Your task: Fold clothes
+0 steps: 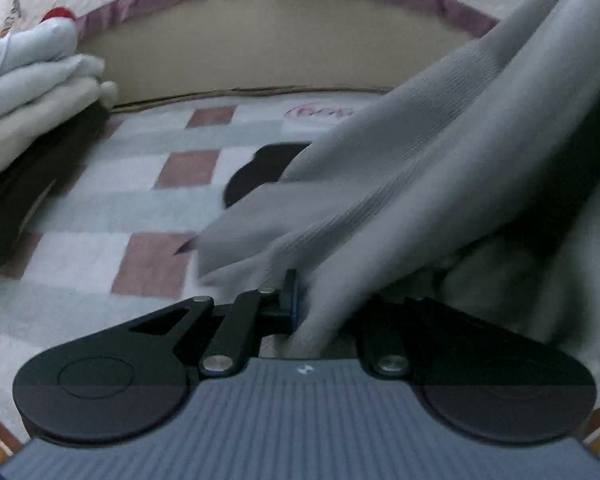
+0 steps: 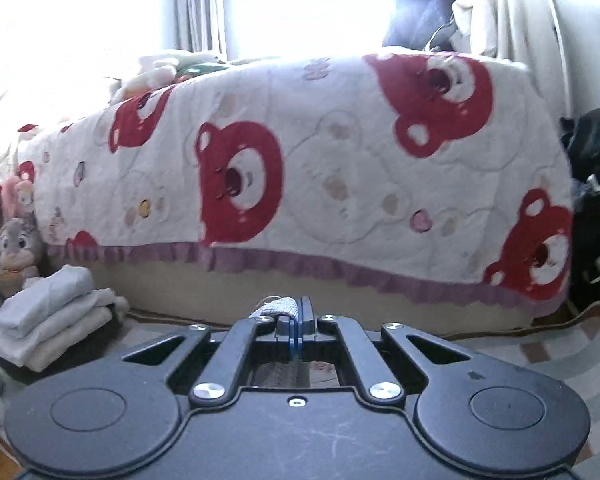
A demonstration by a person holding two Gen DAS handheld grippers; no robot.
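- Left gripper (image 1: 300, 300) is clamped on a grey ribbed knit garment (image 1: 420, 152) rising up to its right.
- Right gripper (image 2: 298, 312) pinches grey cloth (image 2: 278, 307); folded pale clothes (image 2: 52, 312) sit far to its left.

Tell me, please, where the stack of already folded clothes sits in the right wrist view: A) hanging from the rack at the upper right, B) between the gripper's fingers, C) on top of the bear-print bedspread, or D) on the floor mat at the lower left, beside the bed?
D: the stack of folded clothes rests low at the left on the floor mat, below the bedspread hem and next to the plush rabbit.
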